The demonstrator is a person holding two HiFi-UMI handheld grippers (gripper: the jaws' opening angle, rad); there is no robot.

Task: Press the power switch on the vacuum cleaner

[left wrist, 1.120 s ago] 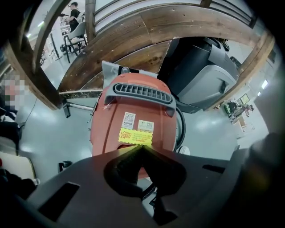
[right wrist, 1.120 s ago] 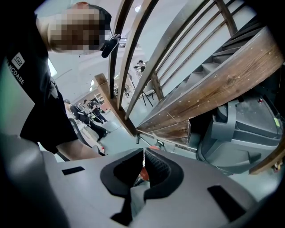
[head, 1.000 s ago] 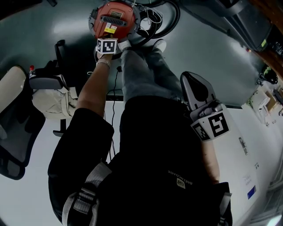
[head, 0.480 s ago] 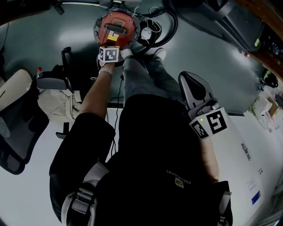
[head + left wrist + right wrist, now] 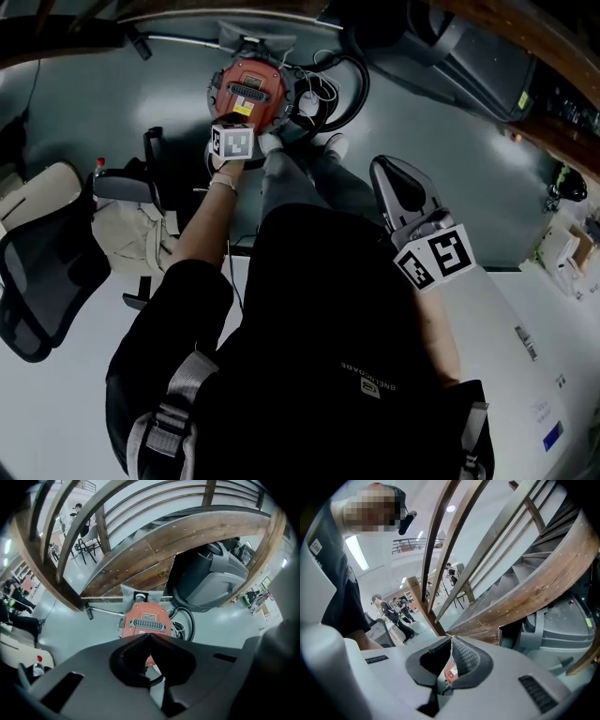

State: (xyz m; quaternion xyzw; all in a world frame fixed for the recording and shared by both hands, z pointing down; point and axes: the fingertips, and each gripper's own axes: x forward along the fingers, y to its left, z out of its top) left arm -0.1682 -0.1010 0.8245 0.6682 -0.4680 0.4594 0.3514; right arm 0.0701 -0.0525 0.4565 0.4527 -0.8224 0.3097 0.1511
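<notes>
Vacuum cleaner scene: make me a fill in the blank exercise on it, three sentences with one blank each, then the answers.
1. The vacuum cleaner stands on the ___.
2. Of the left gripper and the right gripper, the one held out toward the vacuum cleaner is the ___ one.
3. The left gripper's jaws are ___, with nothing between them.

Missing words: floor; left; shut.
</notes>
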